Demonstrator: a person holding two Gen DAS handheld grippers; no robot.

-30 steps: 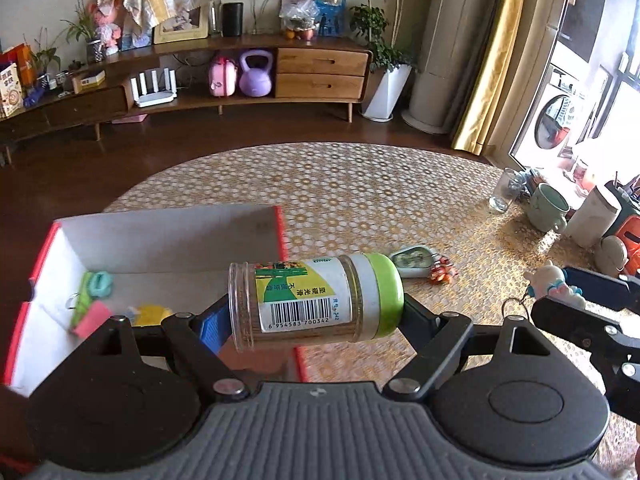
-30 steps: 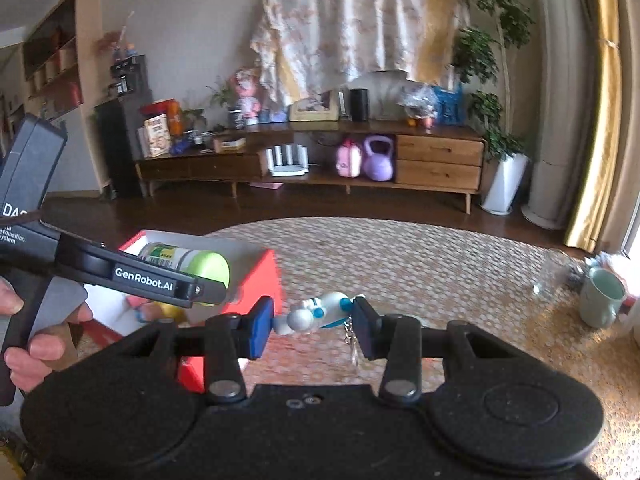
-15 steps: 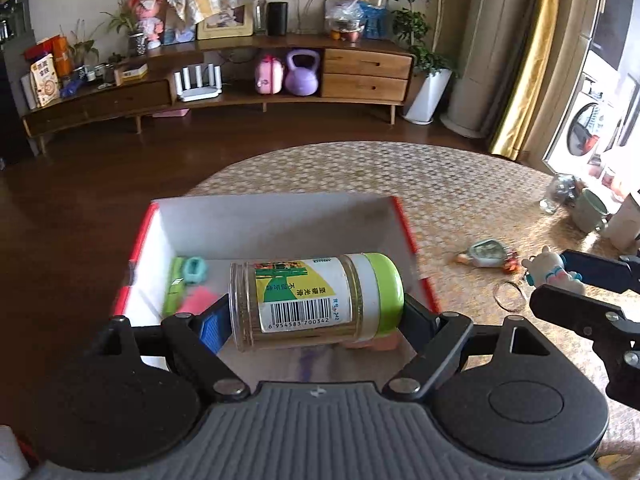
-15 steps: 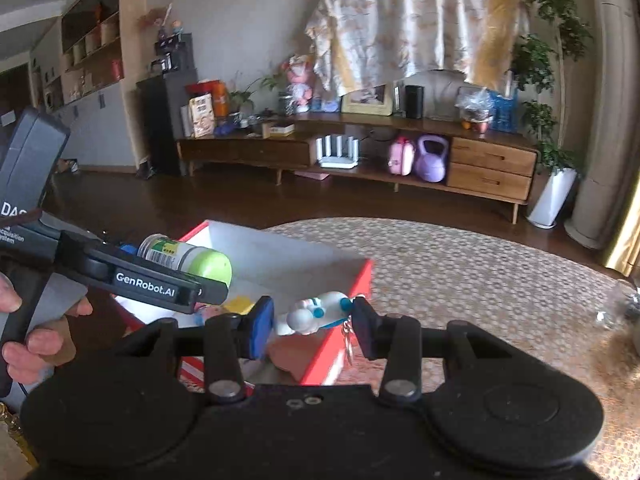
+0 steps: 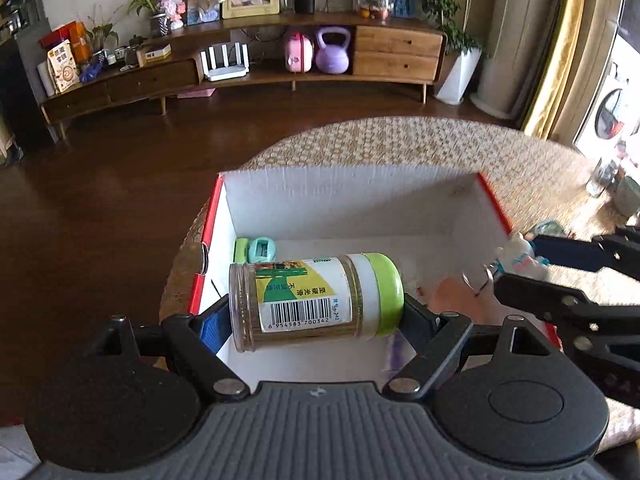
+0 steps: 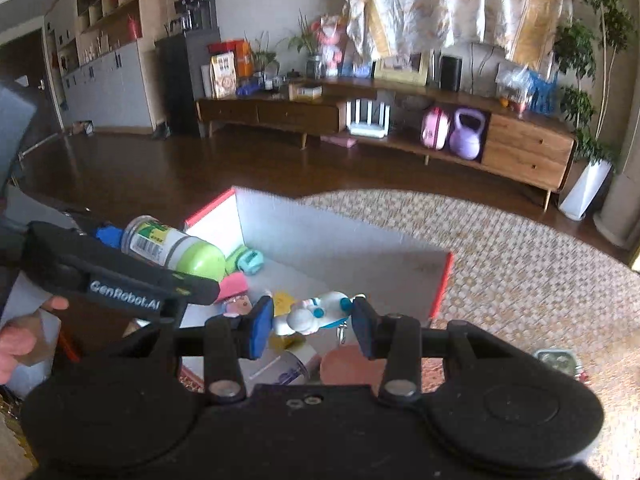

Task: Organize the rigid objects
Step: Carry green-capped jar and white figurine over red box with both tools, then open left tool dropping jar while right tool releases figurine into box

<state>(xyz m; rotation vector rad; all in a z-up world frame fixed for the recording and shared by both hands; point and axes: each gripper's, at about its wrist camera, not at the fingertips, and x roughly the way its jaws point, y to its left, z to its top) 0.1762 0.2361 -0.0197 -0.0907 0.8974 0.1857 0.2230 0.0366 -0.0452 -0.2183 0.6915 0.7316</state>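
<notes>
Left claw (image 5: pixel 316 312) clamped wide on a green-capped jar (image 5: pixel 316 298), held sideways, base and cap against the pads, above the open red-edged box (image 5: pixel 352 200) on the counter (image 5: pixel 400 140). Right claw (image 6: pixel 313 320) closed narrow on a white-and-blue figurine keychain (image 6: pixel 316 314), also over the box. Box contains a teal item (image 6: pixel 250 260), a pink block (image 6: pixel 234 285) and other small pieces.

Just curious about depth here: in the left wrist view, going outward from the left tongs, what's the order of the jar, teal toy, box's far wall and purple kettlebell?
1. Jar, clamped between the tongs.
2. Teal toy, in the box's left corner.
3. Far wall, behind it.
4. Purple kettlebell, on the distant shelf.
</notes>
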